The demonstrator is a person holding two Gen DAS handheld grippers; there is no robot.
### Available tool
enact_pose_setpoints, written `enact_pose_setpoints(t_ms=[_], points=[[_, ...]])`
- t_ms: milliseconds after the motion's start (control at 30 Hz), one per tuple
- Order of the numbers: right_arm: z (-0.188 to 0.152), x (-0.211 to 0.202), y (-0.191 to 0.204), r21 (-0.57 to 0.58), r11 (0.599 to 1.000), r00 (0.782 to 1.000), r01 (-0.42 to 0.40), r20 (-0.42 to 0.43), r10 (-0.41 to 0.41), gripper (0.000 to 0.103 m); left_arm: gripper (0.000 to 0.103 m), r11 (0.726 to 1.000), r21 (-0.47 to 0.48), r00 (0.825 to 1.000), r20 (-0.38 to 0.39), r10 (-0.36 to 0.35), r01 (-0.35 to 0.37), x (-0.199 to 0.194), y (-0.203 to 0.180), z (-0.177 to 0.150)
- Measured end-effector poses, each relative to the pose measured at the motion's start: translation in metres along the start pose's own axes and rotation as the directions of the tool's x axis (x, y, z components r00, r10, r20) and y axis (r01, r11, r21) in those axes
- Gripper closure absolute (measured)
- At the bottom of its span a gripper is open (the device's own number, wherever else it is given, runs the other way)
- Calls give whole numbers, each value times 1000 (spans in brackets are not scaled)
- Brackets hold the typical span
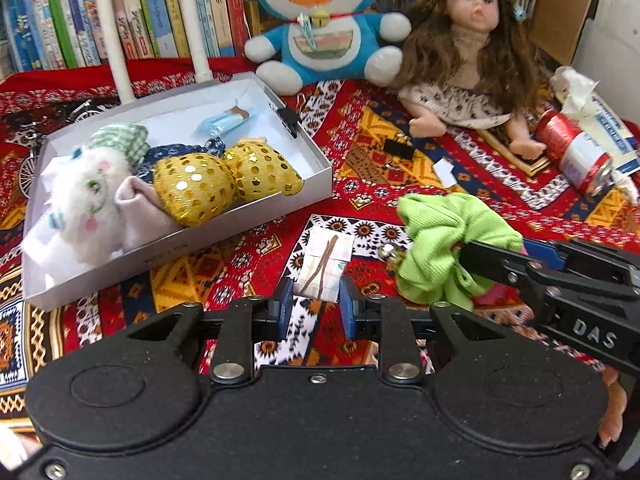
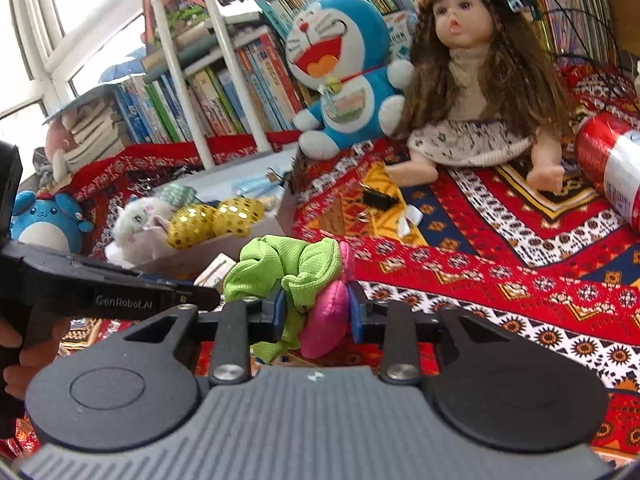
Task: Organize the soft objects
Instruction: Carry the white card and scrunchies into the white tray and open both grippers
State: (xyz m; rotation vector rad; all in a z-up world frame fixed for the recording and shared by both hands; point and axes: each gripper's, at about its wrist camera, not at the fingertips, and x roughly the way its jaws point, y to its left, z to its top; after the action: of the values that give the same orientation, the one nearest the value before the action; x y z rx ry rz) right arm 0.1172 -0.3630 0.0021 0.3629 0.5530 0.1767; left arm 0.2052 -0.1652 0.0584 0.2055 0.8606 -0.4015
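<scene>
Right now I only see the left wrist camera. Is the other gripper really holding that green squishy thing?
Observer: Yes. In the right wrist view, the right gripper has its jaws closed on the green scrunchie.
Operator: Is it all green?
Observer: No. A pink puffy part is squeezed between the jaws too.
Operator: Any toys I can't see?
Observer: A round blue plush sits left of the white box.
</scene>
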Motion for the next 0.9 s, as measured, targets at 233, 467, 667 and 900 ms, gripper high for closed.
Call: enact_pose_setpoints(t_ms=[233,467,667,900], points=[[2,-24,23,-31,999,998,-17,55,18,68,80,1000,-24,994,105,-16,19,-53,5,-28],[3,-39,40,-42,998,995,-44,86,48,68,80,999,-41,966,256,32,-22,-103,20,-62],[6,-40,57,-62,996,993,-62,96,68,67,80,997,-62,963,262,68,-54,-123,41,-82],[8,-33,79,-88,994,993,-72,92,80,67,80,993,-99,959,268,96,-71,-131,69,-93]])
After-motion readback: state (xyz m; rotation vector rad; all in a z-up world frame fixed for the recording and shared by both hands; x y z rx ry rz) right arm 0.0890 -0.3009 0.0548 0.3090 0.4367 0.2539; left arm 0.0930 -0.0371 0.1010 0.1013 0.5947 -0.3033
